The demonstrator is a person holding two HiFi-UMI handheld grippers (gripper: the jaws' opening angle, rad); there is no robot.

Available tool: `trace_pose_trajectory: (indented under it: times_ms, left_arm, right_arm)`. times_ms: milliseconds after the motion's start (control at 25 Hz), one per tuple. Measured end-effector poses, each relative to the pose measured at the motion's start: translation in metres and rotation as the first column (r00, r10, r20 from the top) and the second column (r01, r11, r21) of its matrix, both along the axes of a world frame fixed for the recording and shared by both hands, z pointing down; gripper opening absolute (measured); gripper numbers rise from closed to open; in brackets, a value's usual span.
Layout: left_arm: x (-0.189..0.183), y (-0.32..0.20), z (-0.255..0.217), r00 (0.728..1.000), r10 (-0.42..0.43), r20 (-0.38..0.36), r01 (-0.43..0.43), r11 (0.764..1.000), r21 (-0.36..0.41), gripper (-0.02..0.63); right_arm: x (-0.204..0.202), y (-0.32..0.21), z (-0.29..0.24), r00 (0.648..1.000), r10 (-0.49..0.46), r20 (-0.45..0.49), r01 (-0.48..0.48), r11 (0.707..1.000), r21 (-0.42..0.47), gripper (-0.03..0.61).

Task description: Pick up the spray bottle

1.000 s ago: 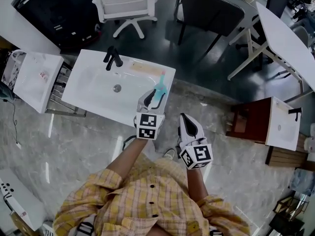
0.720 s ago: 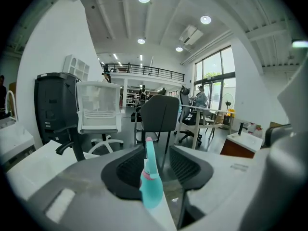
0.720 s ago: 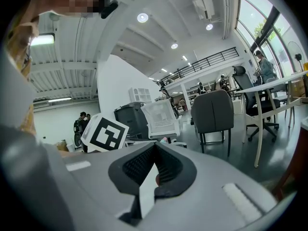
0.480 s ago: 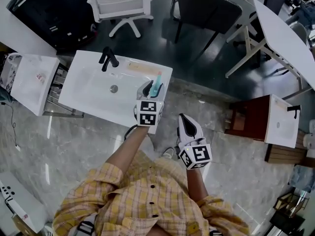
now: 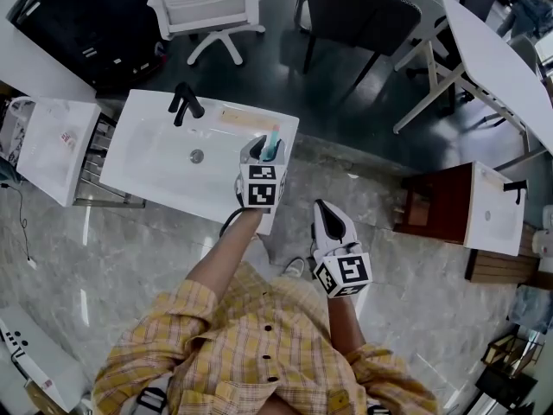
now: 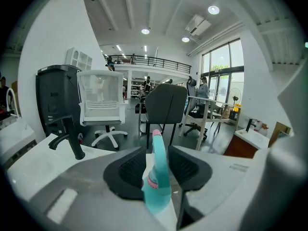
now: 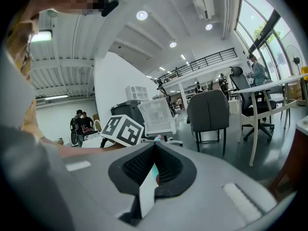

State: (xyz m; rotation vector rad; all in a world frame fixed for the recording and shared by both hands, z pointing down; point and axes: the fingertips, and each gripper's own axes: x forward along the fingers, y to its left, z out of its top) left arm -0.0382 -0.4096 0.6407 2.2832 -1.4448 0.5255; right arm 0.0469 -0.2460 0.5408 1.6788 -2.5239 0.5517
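A teal spray bottle (image 5: 274, 138) with a pink collar stands upright on the right end of a white washbasin (image 5: 155, 175). My left gripper (image 5: 264, 149) reaches over the basin's front edge with the bottle's neck (image 6: 157, 172) between its jaws. In the left gripper view the left gripper (image 6: 158, 152) is closing, and a narrow gap still shows beside the bottle at the right pad (image 6: 188, 165). My right gripper (image 5: 327, 211) hangs over the floor in front of the basin, off to the right. In its own view the right gripper (image 7: 154, 154) has its pads together with nothing in them.
A black faucet (image 5: 185, 102) stands at the basin's back left, with the drain (image 5: 197, 156) in the bowl. Behind the basin are a white office chair (image 5: 207, 3) and a dark chair (image 5: 359, 15). A second small basin cabinet (image 5: 471, 214) stands to the right.
My left gripper has moved forward and down over the basin's edge, so the bottle that stood ahead of its tips now sits between the jaws. The right gripper has stayed put.
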Motion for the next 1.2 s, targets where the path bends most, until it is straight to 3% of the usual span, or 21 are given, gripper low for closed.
trace_pose_trajectory:
  times_ms: [120, 200, 680, 1200]
  left_arm:
    - [-0.001, -0.001, 0.004, 1.000, -0.006, 0.014, 0.007, 1.000, -0.015, 0.120]
    - [-0.001, -0.002, 0.003, 1.000, -0.009, 0.022, 0.010, 1.000, -0.011, 0.072]
    - [-0.003, 0.001, -0.005, 0.999, -0.016, 0.052, 0.015, 1.000, 0.023, 0.069]
    - [-0.012, 0.020, -0.046, 0.999, -0.031, 0.023, 0.029, 0.996, 0.087, 0.069]
  right_arm:
    - [0.001, 0.001, 0.001, 1.000, 0.004, 0.001, -0.004, 1.000, -0.002, -0.001]
    - [0.002, 0.002, 0.002, 1.000, 0.006, 0.002, -0.006, 1.000, -0.003, -0.002]
    - [0.011, 0.007, -0.003, 1.000, 0.017, 0.000, -0.017, 1.000, 0.005, -0.002]
    - [0.015, 0.017, -0.017, 1.000, 0.008, 0.007, -0.008, 1.000, 0.030, -0.001]
